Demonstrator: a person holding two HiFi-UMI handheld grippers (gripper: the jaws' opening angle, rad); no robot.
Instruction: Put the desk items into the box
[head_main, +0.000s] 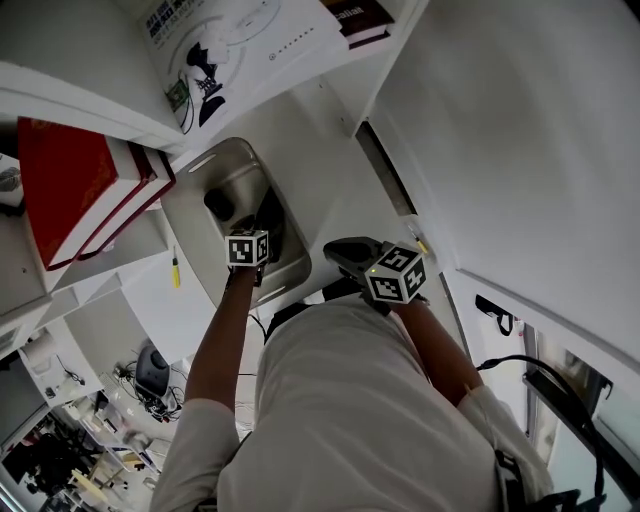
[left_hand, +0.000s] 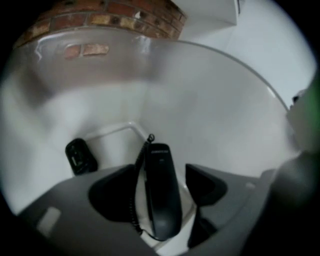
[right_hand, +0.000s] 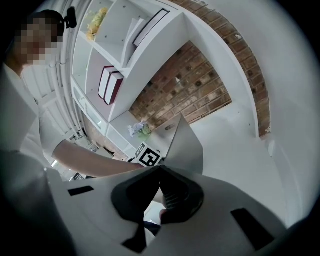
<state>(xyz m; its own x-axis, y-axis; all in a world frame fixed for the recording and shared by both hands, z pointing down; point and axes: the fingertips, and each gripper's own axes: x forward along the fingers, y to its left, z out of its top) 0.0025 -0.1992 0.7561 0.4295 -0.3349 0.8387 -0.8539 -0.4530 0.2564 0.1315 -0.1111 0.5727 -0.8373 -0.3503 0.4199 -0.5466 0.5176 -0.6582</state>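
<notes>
- nearest the body, the right gripper (right_hand: 160, 175) sits just beside the near corner of the box; its jaws meet at the tips with nothing between them; it carries no item, so i judge it idle at this step
- the left gripper (left_hand: 161, 170) is over the box and points steeply down into it; its jaws stand wide apart and neither pad touches anything; the handset shows through the gap between them, lying lower down and clear of both
- the box (left_hand: 210, 100), grey and open-topped on the white desk (head_main: 330, 170), already holds two things; the black handset (left_hand: 161, 200) lies flat on its floor with the coiled cord (left_hand: 134, 200) along one side; a small black item (left_hand: 80, 156) rests apart from it toward the left wall; what that item is i cannot tell
- so part of the task reads as done; two items are inside, and neither gripper holds a third
- off the box's left side, a thin yellow-handled tool (head_main: 175, 268) lies on the white surface just outside the wall; it looks like a desk item not yet packed, and by my reading the likeliest next pick
- a small dark thing (head_main: 495, 312) on the white surface well off to the right may be another; it is too small to name
- farthest off, red books (head_main: 70, 190) stand on the shelves; they are not on the desk, and whether the task counts them i cannot tell
</notes>
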